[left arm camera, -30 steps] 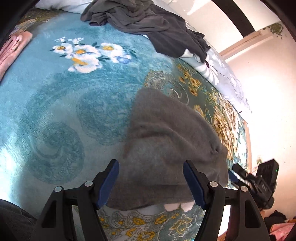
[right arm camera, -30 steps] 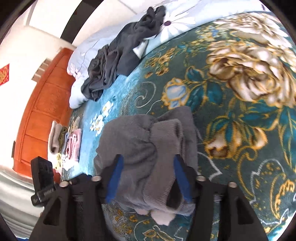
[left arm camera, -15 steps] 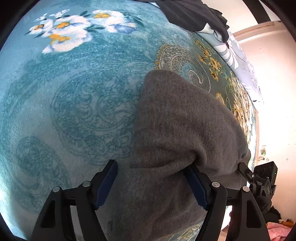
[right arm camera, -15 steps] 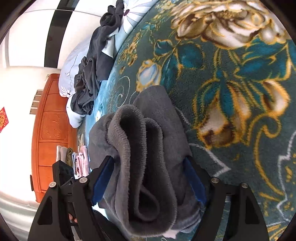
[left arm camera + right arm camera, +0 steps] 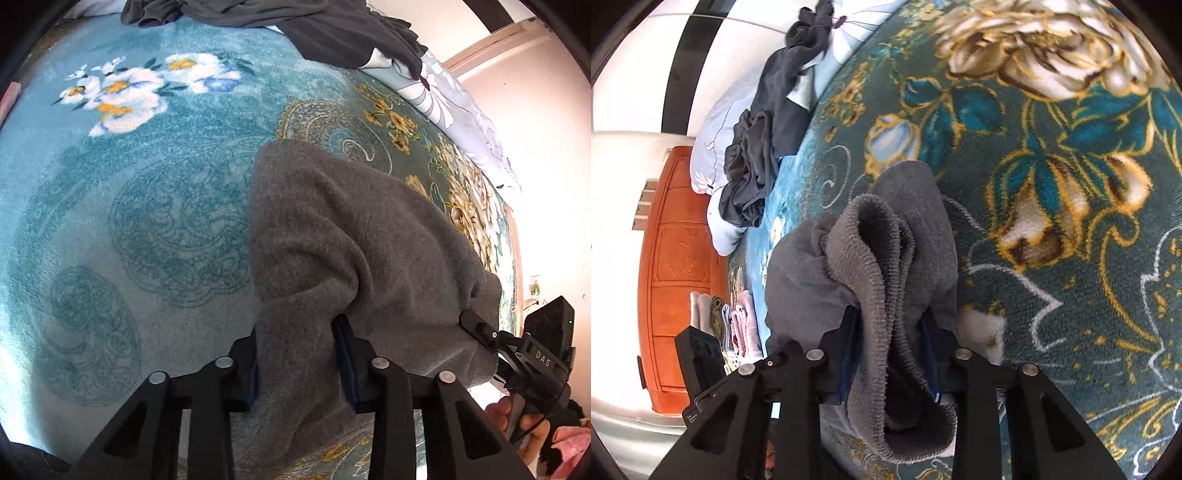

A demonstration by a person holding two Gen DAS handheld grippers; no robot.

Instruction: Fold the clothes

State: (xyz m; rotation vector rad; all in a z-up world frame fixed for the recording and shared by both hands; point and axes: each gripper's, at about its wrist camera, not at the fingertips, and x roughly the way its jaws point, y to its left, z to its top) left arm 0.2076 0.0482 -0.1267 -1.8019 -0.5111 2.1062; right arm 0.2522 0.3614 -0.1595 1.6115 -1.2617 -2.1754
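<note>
Left wrist view: left gripper [image 5: 295, 354] jaws have just been closing and now pinch a fold of the grey sweater [image 5: 354, 236]; cloth bunched between both blue pads, pads pressing on it. Rest of the sweater spreads ahead of the jaws and off to their right, lying on the teal flowered blanket [image 5: 140, 229]. White flower print [image 5: 133, 88] far ahead and left of the jaws. Dark grey clothes pile [image 5: 332, 29] far ahead at the top edge, partly on a pale flowered quilt [image 5: 450, 99]. Right of the jaws, the right gripper's finger touches the sweater's ribbed edge; a hand [image 5: 524, 424] holds that tool's handle at lower right. Pink cloth [image 5: 569, 443] in the bottom right corner, blurred.

Right wrist view: right gripper [image 5: 890, 354] jaws have just been closing and now clamp the ribbed hem of the same grey sweater [image 5: 871, 266]; several layers stacked between the pads, loose end hanging toward the camera. Sweater body bulges ahead and left of the jaws. Blanket [image 5: 1071, 184] with big gold roses ahead and right. Dark grey clothes pile [image 5: 764, 140] far ahead left on the pale quilt [image 5: 709, 147]. Orange wooden headboard [image 5: 676, 258] far left. Stack of folded clothes [image 5: 727, 317], pink and beige, left of the jaws near the headboard. Left gripper's black body shows just left of the jaws.
</note>
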